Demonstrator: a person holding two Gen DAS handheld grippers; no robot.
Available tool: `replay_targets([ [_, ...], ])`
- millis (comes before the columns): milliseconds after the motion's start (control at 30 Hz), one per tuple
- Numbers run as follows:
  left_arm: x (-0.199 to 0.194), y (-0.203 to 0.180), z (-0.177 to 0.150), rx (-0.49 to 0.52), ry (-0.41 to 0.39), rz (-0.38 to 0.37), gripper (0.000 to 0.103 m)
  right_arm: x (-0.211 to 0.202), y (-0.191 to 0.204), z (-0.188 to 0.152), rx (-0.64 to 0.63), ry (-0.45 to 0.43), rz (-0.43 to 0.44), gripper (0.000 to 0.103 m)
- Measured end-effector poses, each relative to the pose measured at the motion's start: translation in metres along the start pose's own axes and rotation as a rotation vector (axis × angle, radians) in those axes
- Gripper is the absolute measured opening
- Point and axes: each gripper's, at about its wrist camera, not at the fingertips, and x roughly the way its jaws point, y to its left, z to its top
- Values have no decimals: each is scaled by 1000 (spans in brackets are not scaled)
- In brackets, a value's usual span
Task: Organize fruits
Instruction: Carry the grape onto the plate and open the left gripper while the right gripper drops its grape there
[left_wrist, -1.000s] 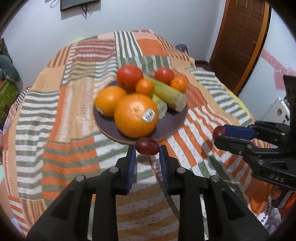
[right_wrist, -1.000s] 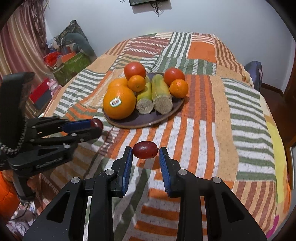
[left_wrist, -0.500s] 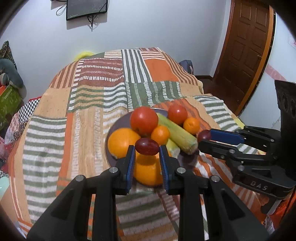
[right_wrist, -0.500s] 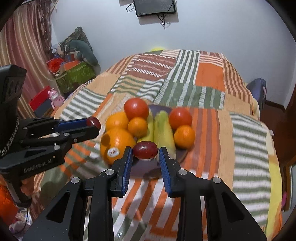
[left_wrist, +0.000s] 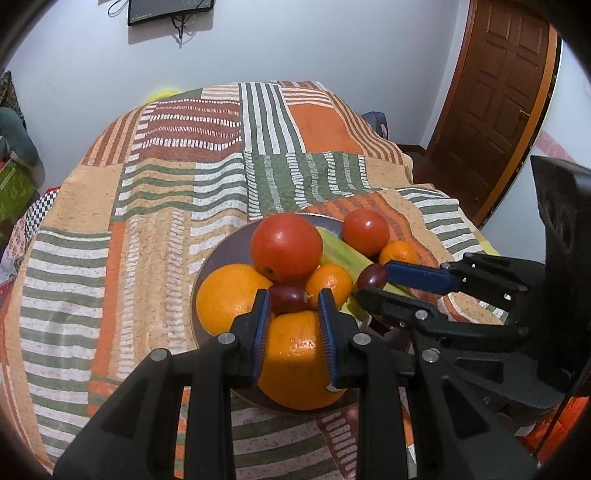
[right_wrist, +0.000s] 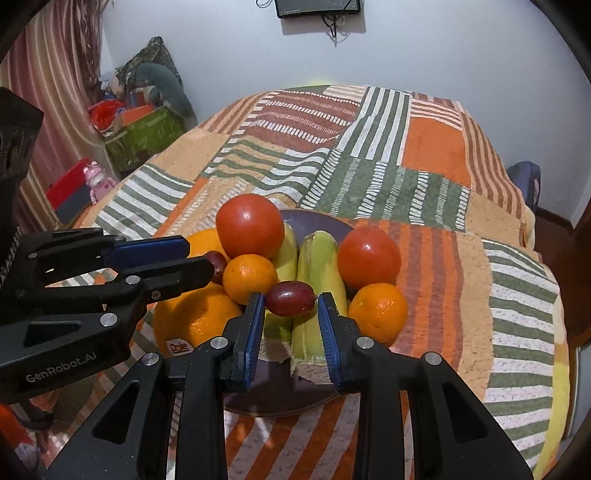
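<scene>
A dark plate on the patchwork cloth holds two tomatoes, two big oranges, two mandarins and two pale green cut stalks. My left gripper is shut on a red grape, hovering over the near oranges. My right gripper is shut on another red grape, above the green stalks. In the left wrist view the right gripper comes in from the right with its grape. The left gripper shows at the left of the right wrist view.
The striped patchwork cloth covers a round table. A brown door stands at the back right. Boxes and soft toys pile against the wall at the left. A screen hangs on the far wall.
Both grippers have moved forward from the near side of the table to above the plate, each still holding its grape. The two grippers now stand closer together.
</scene>
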Motion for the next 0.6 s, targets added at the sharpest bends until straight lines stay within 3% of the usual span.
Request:
replay_targets([
  [133,-7,-1,-3,-5,-7,5,26,-4,-2,1,13,1,10,42],
  [333,-47,-8,1,-2,-85,46,26,-25,0,6,12,-38,-6,43],
  [600,-141,-28,7,-10,-265,55,26,-118,19,17,-6,-215,-33,43],
])
